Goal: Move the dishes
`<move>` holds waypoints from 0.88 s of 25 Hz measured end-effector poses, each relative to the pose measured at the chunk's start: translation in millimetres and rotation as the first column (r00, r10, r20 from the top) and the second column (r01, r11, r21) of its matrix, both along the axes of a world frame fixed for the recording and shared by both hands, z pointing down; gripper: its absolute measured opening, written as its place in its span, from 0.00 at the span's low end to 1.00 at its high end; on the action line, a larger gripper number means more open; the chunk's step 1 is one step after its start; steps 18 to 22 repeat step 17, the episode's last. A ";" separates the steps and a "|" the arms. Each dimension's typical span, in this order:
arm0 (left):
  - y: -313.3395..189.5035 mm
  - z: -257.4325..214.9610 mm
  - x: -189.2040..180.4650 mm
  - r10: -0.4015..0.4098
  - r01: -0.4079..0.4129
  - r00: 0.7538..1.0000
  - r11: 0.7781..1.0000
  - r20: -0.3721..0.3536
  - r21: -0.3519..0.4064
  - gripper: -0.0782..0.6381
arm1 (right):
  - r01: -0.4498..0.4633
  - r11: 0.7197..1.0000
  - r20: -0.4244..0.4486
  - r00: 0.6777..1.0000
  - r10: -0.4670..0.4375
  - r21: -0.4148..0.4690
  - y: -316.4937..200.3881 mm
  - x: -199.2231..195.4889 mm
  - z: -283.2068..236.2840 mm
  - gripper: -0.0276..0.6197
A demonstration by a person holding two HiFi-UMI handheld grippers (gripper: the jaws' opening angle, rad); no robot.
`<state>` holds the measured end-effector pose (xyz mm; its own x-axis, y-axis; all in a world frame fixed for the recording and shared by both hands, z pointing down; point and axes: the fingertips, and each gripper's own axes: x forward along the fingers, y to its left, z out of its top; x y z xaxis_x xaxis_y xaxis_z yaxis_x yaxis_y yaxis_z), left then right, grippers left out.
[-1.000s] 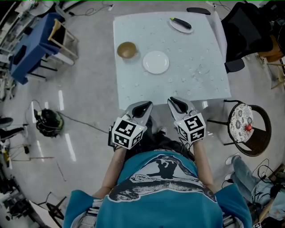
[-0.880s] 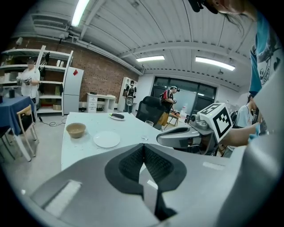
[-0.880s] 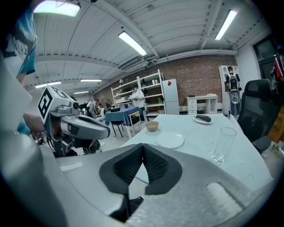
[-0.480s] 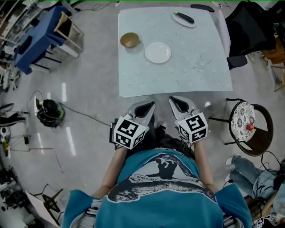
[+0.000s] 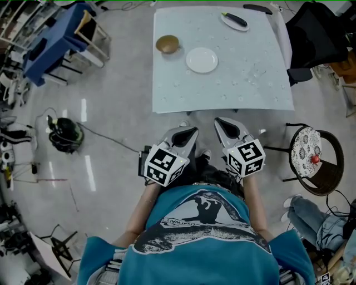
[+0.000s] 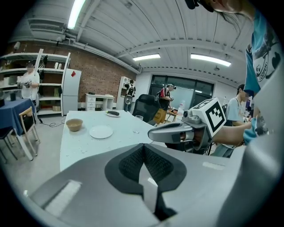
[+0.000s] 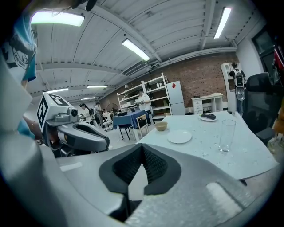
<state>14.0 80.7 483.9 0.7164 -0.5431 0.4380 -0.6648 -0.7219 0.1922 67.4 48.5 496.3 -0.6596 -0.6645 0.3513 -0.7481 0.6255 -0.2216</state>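
Stands short of the counter (image 5: pixel 222 89), dishes ahead.
Holds left tool (image 5: pixel 188 133) and right tool (image 5: pixel 222 122) clenched on nothing; sees white plate (image 5: pixel 202 59), bowl (image 5: pixel 167 43), far plate (image 5: pixel 235 21) resting on counter. Fits arriving or leaving; needs opened tools for any pickup.

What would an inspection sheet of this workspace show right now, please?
Surface: pale square table, speckled all over.
Job's things: brown bowl, empty white plate, plate holding a dark long item, clear glass; all untouched.
Clutter: dark flat object at the far edge.
Grippers: left claw and right claw both shut, empty, short of the table.
Cables: one cable across the floor to a dark device.
Surroundings: blue table, black office chair, round cushioned chair, people in the background.
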 end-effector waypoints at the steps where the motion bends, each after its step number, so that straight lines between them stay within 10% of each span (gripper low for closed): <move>1: 2.0 -0.5 1.0 0.003 -0.003 1.000 1.000 0.000 0.002 0.13 | 0.001 1.000 0.004 1.000 -0.001 -0.001 1.7 -0.2 -0.1 0.04; 22: 19.6 -1.1 23.2 0.068 -0.068 0.998 0.998 0.008 0.016 0.13 | 0.020 1.000 -0.002 1.000 -0.020 0.007 14.4 4.8 -0.6 0.04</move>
